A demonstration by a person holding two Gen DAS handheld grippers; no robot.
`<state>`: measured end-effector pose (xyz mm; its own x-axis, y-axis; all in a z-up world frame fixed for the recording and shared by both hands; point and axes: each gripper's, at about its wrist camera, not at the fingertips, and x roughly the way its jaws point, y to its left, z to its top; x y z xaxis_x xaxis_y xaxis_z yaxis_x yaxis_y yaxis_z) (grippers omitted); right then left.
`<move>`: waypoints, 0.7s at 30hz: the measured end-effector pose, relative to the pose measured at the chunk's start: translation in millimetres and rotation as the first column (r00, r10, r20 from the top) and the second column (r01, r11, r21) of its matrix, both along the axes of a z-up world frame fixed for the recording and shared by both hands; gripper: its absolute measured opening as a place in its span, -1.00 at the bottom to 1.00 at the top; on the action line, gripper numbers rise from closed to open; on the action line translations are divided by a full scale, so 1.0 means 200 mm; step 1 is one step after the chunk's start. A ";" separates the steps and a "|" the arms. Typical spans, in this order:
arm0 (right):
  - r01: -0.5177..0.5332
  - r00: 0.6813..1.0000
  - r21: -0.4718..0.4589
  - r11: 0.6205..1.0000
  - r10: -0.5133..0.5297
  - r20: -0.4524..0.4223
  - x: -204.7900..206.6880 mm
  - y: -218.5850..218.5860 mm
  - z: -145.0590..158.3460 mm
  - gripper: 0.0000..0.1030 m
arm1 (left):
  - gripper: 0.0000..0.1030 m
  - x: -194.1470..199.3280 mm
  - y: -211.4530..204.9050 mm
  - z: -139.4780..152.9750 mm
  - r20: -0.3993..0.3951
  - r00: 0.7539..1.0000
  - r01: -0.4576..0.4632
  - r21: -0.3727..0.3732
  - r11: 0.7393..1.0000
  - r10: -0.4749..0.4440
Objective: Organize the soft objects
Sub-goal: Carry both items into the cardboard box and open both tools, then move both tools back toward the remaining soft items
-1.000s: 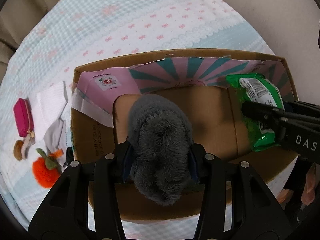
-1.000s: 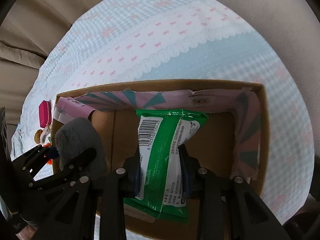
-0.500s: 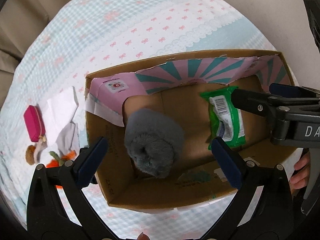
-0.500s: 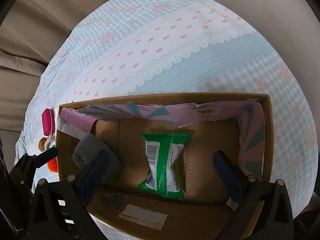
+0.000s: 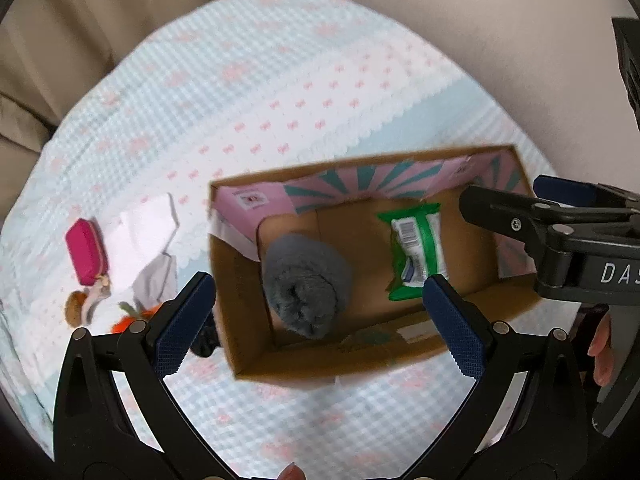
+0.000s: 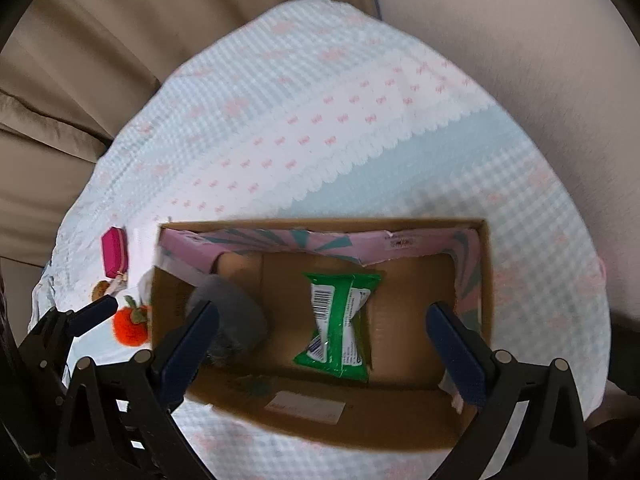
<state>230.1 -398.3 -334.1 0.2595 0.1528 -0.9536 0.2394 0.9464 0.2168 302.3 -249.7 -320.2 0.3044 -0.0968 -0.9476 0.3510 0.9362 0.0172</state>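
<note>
On the gingham bedspread [image 5: 280,92], both grippers' fingers [image 5: 184,320] [image 6: 456,344] gape wide and empty above the boxed grey plush [image 5: 306,284].

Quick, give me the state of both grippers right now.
Left gripper: open, holding nothing; the grey plush lies in the cardboard box.
Right gripper: open, holding nothing; the green wipes pack lies in the box.

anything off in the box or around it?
Minor only: the cardboard box's pink liner is torn and ragged along its edge. The green wipes pack lies slightly askew, crumpled, beside the grey plush. Nothing spilled.
</note>
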 end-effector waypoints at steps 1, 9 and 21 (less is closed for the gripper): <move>0.000 1.000 -0.009 1.000 0.000 0.016 -0.01 0.01 0.05 1.00 | 1.00 -0.01 0.01 0.04 0.015 1.000 -0.003 -0.002 1.000 0.003; -0.006 0.991 -0.083 0.997 0.017 0.133 -0.14 0.16 0.50 1.00 | 1.00 -0.21 0.18 0.48 0.147 0.989 0.004 -0.069 0.998 0.006; 0.024 0.955 -0.206 0.978 0.039 0.294 -0.51 0.53 1.06 1.00 | 1.00 -0.65 0.66 1.02 0.345 0.936 -0.024 -0.145 0.989 0.074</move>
<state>127.8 -291.5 -121.9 0.5332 -0.0349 -0.8452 0.1870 0.9793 0.0775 171.4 -117.8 -117.0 0.6203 -0.1942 -0.7599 0.2998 0.9540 0.0009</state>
